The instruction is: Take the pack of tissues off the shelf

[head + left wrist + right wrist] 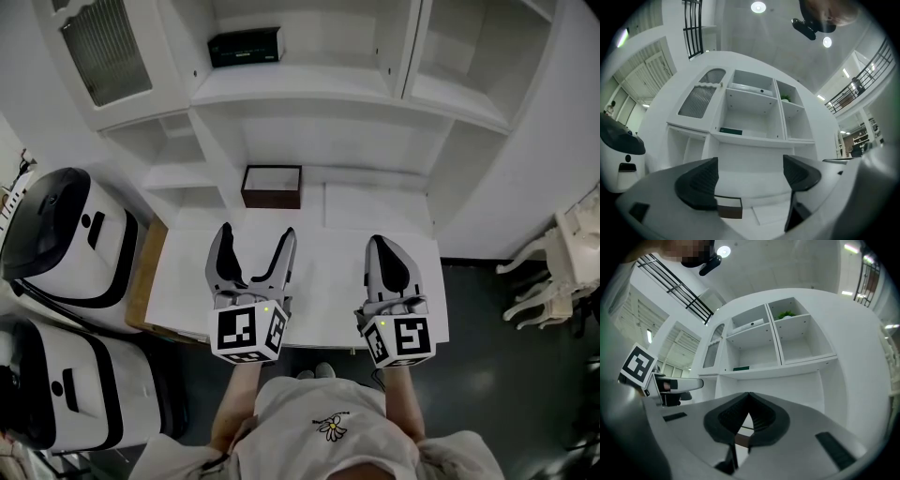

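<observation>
The pack of tissues is a dark green flat pack lying on a middle shelf of the white shelf unit, far ahead of both grippers. It shows small in the left gripper view and in the right gripper view. My left gripper hovers over the white table with its jaws wide apart and nothing between them. Beside it on the right, my right gripper has its jaws pressed together, holding nothing.
A dark brown open box stands at the table's far edge, below the shelf. Two white and black machines stand at the left. A white chair is at the right. A green plant sits in an upper compartment.
</observation>
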Action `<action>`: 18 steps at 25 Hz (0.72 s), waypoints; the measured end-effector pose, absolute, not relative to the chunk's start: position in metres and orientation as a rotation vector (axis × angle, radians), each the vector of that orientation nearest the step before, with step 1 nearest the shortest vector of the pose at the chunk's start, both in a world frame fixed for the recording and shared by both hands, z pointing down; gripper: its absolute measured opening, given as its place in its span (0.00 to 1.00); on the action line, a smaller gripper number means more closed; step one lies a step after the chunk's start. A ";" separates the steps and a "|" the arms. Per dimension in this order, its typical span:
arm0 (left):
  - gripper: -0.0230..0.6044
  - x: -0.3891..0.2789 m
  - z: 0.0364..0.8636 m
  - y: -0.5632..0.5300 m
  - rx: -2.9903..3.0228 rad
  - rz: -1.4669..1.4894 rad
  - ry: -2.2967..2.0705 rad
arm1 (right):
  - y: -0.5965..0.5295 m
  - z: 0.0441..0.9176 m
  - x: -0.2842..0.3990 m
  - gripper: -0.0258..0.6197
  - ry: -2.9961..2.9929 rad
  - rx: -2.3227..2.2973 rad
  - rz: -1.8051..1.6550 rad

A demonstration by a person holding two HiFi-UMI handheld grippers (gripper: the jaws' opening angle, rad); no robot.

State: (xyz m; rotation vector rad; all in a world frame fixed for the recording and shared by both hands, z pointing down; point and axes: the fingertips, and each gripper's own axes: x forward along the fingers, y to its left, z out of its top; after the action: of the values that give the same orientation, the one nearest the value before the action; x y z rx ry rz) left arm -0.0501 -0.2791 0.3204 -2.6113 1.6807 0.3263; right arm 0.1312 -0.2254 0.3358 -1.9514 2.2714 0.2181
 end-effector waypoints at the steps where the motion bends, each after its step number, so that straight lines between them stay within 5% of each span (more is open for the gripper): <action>1: 0.70 -0.051 0.321 -0.281 -2.612 0.318 1.690 | -0.226 0.336 0.131 0.04 2.271 -1.951 0.216; 18: 0.72 -0.038 0.293 -0.312 -2.639 0.263 1.645 | -0.234 0.319 0.138 0.04 2.271 -1.946 0.252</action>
State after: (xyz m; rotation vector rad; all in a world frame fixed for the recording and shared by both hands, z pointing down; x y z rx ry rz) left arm -0.0377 -0.3118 0.2928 -2.6387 1.6450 0.2633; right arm 0.1385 -0.2344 0.3192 -1.9455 2.2707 0.2522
